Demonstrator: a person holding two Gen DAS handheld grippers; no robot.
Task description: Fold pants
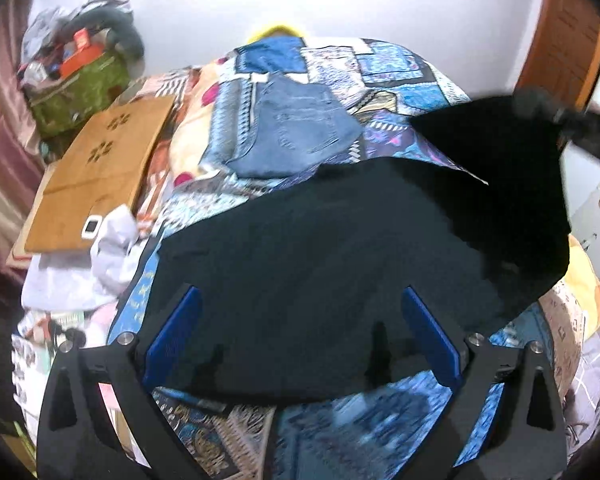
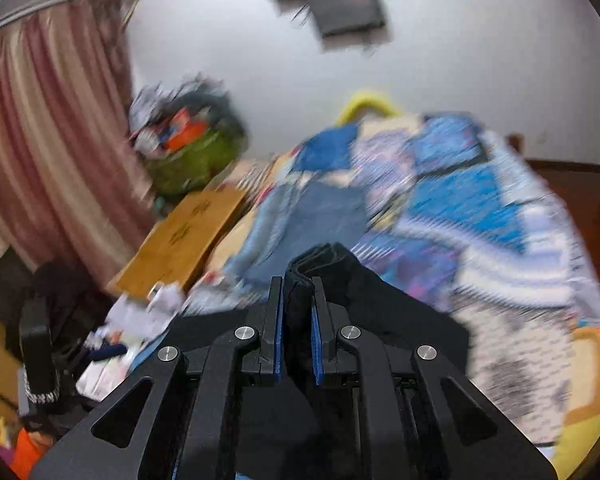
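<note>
Bed (image 1: 400,64) under a blue patchwork cover stands against a white wall; pink curtain (image 2: 40,140) on one side. Black pants (image 1: 320,260) lie spread across the cover, directly beneath and ahead of the left gripper (image 1: 300,320), whose blue pads stand wide apart, released, with nothing pressed between them. Right gripper (image 2: 296,300) is clenched on a bunched fold of the pants (image 2: 312,264), cloth protruding beyond its fingertips and raised off the bed. Folded jeans (image 1: 300,132) rest beyond the left fingers. Wooden board (image 1: 100,168) lies left of them.
</note>
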